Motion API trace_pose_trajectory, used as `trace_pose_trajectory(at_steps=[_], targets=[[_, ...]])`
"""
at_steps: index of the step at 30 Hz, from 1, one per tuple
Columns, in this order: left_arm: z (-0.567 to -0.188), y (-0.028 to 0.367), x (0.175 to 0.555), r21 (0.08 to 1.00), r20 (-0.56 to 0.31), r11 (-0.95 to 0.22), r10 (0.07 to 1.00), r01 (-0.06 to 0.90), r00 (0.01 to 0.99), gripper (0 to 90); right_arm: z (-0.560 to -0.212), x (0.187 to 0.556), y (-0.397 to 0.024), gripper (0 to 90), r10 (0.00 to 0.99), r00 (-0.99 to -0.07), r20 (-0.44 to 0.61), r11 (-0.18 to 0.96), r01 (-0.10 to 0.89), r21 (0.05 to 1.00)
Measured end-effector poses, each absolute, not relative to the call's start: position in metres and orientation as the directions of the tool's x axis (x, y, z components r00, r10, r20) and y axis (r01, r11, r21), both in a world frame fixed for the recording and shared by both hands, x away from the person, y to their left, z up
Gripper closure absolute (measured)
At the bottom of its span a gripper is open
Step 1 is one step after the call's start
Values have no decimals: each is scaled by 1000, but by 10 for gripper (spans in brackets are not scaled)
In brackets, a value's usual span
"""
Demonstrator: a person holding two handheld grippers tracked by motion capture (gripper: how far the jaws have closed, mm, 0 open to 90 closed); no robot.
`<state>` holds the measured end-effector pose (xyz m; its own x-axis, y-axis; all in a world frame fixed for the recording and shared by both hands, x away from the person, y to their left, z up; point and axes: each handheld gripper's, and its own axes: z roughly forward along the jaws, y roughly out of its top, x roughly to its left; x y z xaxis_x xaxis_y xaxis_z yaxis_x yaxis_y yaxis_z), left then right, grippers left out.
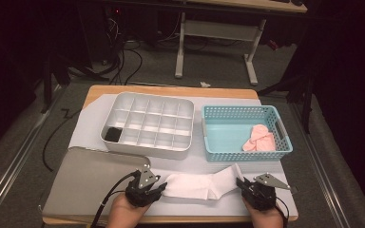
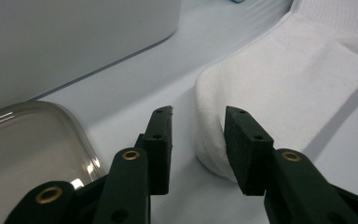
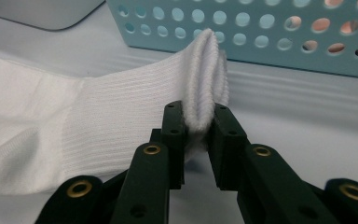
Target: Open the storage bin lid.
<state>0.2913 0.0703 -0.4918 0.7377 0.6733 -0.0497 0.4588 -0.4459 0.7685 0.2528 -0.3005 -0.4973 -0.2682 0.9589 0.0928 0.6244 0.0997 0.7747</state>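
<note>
Sock (image 1: 195,185) work is at an early stage, judging by how things lie. The white sock is stretched flat on the pale mat (image 1: 247,164), just in front of the blue basket (image 1: 208,133) and reaching away from it toward the grey tray (image 1: 90,180). The right gripper (image 1: 242,184) has its jaws pinched on the ribbed cuff, which stands up between them close to the basket's front wall (image 3: 279,32). The left gripper (image 1: 160,186) sits at the toe end (image 2: 214,140), jaws parted a moderate way; one pad touches or nearly touches the toe, the other stands off it, so nothing is clamped there yet. Pink socks (image 1: 260,139) lie inside the basket, and one dark item (image 1: 112,135) fills a corner cell of the white divided organizer (image 1: 147,124) beside the basket. Done so far, it seems: the sock laid out and one end gripped. Left: seizing the toe, folding or rolling, then stowing the sock, probably in an organizer cell
</note>
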Motion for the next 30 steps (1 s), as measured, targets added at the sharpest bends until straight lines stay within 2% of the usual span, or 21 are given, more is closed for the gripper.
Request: trace_pose_trajectory(at_steps=[6, 12, 14, 18, 20, 22, 30], targets=[[-496, 64, 296, 736, -91, -455, 669, 502, 738, 574, -505, 253, -302, 765, 958, -266, 104, 91, 631, 771], [-503, 55, 298, 692, -101, -484, 670, 536, 736, 576, -508, 252, -303, 763, 960, -257, 113, 79, 635, 769], [-502, 54, 298, 691, -106, -484, 668, 538, 737, 610, -508, 252, -302, 763, 960, -258, 110, 82, 634, 769], [-504, 51, 295, 706, -104, -486, 649, 516, 754, 772, -508, 252, -302, 763, 960, -258, 111, 81, 632, 771], [-504, 51, 294, 709, -94, -489, 649, 509, 755, 811, -508, 251, -302, 763, 960, -260, 109, 83, 630, 772], [-501, 53, 294, 722, -73, -486, 655, 493, 752, 823, -508, 251, -302, 763, 958, -263, 110, 84, 627, 774], [-494, 82, 298, 765, -87, -406, 704, 500, 705, 824, -507, 251, -282, 759, 943, -313, 115, 111, 620, 776]])
